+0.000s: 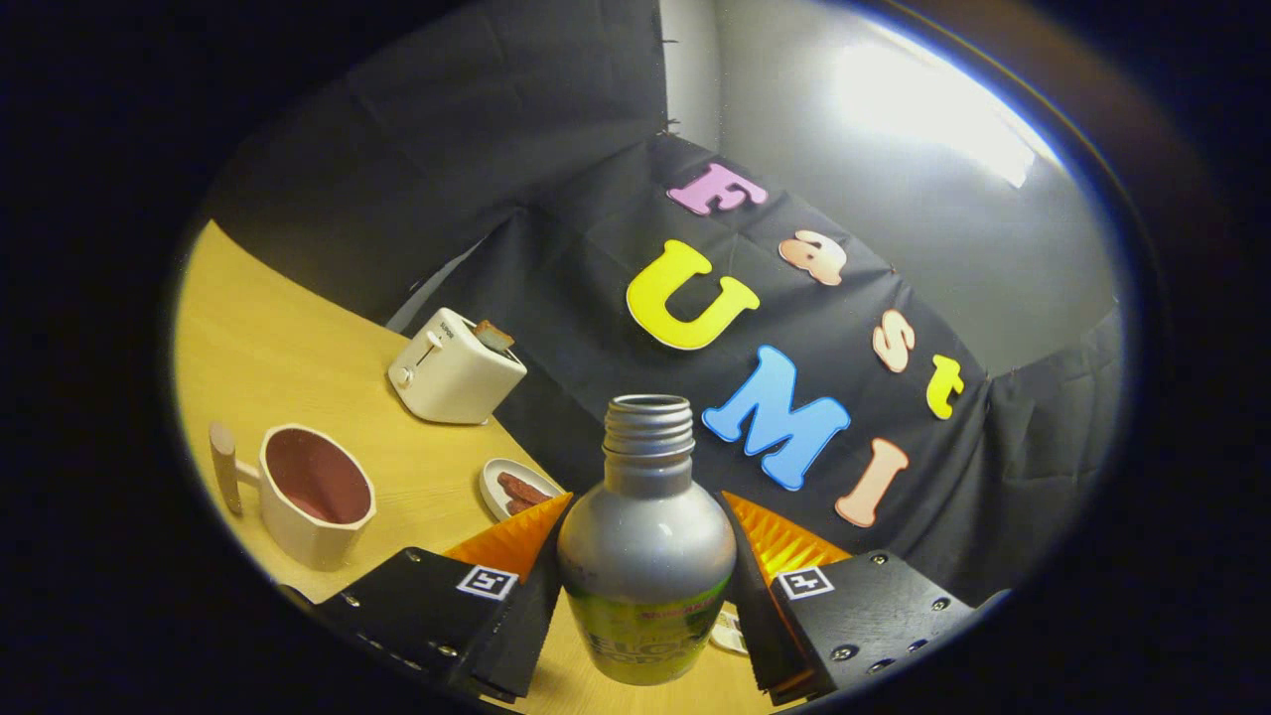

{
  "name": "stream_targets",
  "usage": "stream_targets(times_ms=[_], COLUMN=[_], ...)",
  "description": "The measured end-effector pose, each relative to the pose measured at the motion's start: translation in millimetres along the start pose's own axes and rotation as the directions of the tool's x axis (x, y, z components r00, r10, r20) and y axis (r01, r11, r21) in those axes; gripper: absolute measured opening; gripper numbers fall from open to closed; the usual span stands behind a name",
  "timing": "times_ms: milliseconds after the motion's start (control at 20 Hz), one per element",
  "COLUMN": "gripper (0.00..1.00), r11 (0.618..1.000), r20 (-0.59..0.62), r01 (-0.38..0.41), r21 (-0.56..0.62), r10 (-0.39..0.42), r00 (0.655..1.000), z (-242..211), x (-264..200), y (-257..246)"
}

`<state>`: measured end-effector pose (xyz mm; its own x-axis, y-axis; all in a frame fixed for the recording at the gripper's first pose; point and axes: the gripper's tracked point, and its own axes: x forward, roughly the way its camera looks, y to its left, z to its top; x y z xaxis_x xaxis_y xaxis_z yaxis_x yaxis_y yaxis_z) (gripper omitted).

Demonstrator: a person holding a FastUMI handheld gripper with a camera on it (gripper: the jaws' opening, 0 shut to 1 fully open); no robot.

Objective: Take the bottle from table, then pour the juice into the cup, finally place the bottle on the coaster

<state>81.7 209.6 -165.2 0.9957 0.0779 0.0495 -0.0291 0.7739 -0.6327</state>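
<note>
Item 1, bottle (645, 556): silver, uncapped, threaded neck open, green label low on the body. It sits at the bottom centre of the frame, between the two fingers of my tongs (645, 586). The tongs are narrowed onto it, a finger pressing each flank, so I log it as held. The whole scene leans in the frame, so I judge the bottle lifted off the counter (288, 348) and carried, though its base is hidden from me.

Item 2, cup (313, 492): pale mug with a dark pink inside, handle turned to the left, lower left of the frame, standing on the counter well apart from the bottle. I cannot tell whether any juice is in it.

Item 3, small plate (514, 489): between cup and bottle, holding brown pieces of food.

Item 4, toaster (455, 375): cream, left of centre, a slice standing in its slot.

Status: taking the bottle looks done. Pouring is not begun by my reading, as the neck points up and away from the cup. Placing on the coaster remains.
</note>
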Motion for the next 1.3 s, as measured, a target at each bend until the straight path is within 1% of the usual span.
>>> stream_targets(times_ms=[150,300,450,550,650,750,850,900,1000,1150,1300], gripper=[0.8,0.8,0.8,0.8,0.8,0.8,0.8,0.8,0.8,0.8,0.8], r11=[0.986,0.961,0.928,0.894,0.868,0.82,0.757,0.744,0.747,0.724,0.723], r20=[-0.049,-0.053,-0.037,-0.022,-0.015,-0.027,-0.04,-0.052,-0.071,-0.078,-0.093], r01=[-0.051,-0.081,-0.119,-0.16,-0.155,-0.148,-0.143,-0.126,-0.101,-0.105,-0.095], r21=[0.161,0.266,0.354,0.419,0.472,0.553,0.637,0.656,0.657,0.681,0.685], r10=[0.06,0.098,0.141,0.186,0.184,0.195,0.219,0.21,0.194,0.215,0.216], r00=[0.997,0.994,0.989,0.982,0.983,0.98,0.975,0.976,0.979,0.974,0.972], z=[-11.6,-12.6,-9.0,-8.2,-10.7,-16.3,-22.9,-29.3,-38.3,-42.0,-52.3], x=[6.8,9.7,13.4,14.9,23.9,32.2,38.2,44.5,53.5,60.3,68.7], y=[4.5,7.9,13.9,24.5,23.8,26.6,30.8,29.5,26.3,38.8,47.0])
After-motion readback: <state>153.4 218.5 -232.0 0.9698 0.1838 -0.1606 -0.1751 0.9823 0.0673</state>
